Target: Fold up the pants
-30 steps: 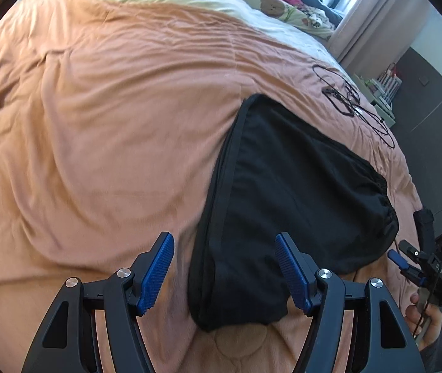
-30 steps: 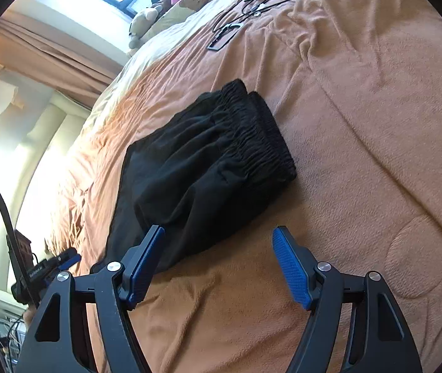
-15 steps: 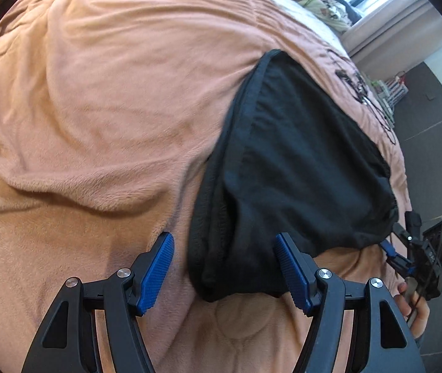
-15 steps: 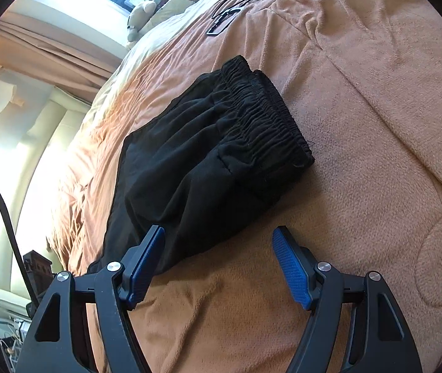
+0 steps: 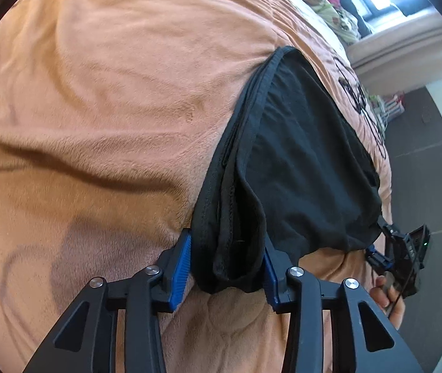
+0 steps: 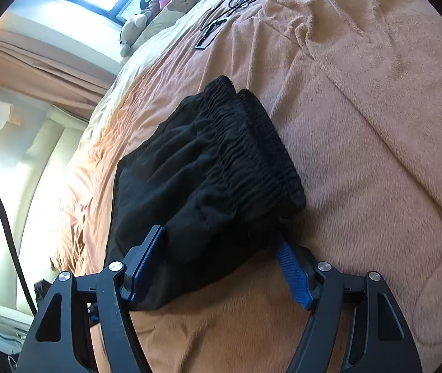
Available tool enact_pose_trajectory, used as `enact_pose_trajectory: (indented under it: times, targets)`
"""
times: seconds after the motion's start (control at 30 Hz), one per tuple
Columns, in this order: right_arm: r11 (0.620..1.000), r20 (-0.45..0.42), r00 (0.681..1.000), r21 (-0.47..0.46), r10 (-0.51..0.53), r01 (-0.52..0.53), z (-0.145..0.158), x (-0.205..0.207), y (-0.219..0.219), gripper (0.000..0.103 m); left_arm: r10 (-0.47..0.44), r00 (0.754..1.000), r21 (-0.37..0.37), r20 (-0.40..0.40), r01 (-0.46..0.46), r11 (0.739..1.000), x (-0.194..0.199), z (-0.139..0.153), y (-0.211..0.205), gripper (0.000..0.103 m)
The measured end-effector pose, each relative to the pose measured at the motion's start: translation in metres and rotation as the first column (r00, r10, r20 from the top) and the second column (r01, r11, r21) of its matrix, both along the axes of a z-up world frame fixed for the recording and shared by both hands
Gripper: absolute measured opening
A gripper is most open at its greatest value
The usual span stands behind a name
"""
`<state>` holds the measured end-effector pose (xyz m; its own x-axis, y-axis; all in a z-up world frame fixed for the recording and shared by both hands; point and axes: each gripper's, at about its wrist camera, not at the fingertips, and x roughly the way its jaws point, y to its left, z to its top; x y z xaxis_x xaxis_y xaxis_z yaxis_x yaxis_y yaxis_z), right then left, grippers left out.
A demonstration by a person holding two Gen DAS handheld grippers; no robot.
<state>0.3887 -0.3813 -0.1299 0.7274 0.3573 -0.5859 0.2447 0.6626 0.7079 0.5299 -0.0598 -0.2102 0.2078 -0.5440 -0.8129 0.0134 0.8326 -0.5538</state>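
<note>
Black pants (image 5: 298, 168) lie folded on an orange blanket (image 5: 96, 93). My left gripper (image 5: 227, 264) has its blue pads on either side of the near hem corner, the cloth bunched between them. In the right wrist view the pants (image 6: 208, 168) show their gathered elastic waistband (image 6: 258, 149). My right gripper (image 6: 221, 267) is open, its jaws straddling the near waistband corner with the cloth between the pads. The right gripper also shows in the left wrist view (image 5: 407, 255), at the pants' far corner.
Black cables and a small flat device (image 6: 236, 3) lie on the blanket beyond the pants. Stuffed toys and pillows (image 6: 165, 9) sit at the bed's head by the window. Dark floor (image 5: 432, 155) lies past the bed's right edge.
Both grippers have moved forward onto the pants' near corners. The left jaws have narrowed around the hem. The right jaws now straddle the waistband corner.
</note>
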Motion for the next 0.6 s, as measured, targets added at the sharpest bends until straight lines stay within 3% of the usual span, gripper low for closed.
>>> enact_pose_trajectory:
  times: [0.07,0.2,0.23,0.6]
  targets:
    - [1.0,0.006,1.0,0.002,-0.01,0.01,0.0,0.001,-0.001,0.068,0.025,1.0,0.028,-0.003,-0.025,0.999,-0.001,-0.001,0.003,0.014]
    - [1.0,-0.012,1.0,0.009,-0.024,0.024,-0.003,0.004,-0.004,0.032,0.047,0.999,0.001,0.017,-0.047,0.999,-0.007,0.007,0.008,0.008]
    - [1.0,-0.009,1.0,0.026,-0.016,0.017,-0.004,0.004,-0.004,0.028,0.047,0.999,-0.001,0.027,-0.047,0.999,-0.009,0.011,0.009,0.008]
    - [1.0,0.029,1.0,0.006,0.01,-0.01,0.015,-0.016,0.007,0.022,0.063,0.993,-0.024,0.104,-0.061,0.998,-0.015,0.055,0.022,0.006]
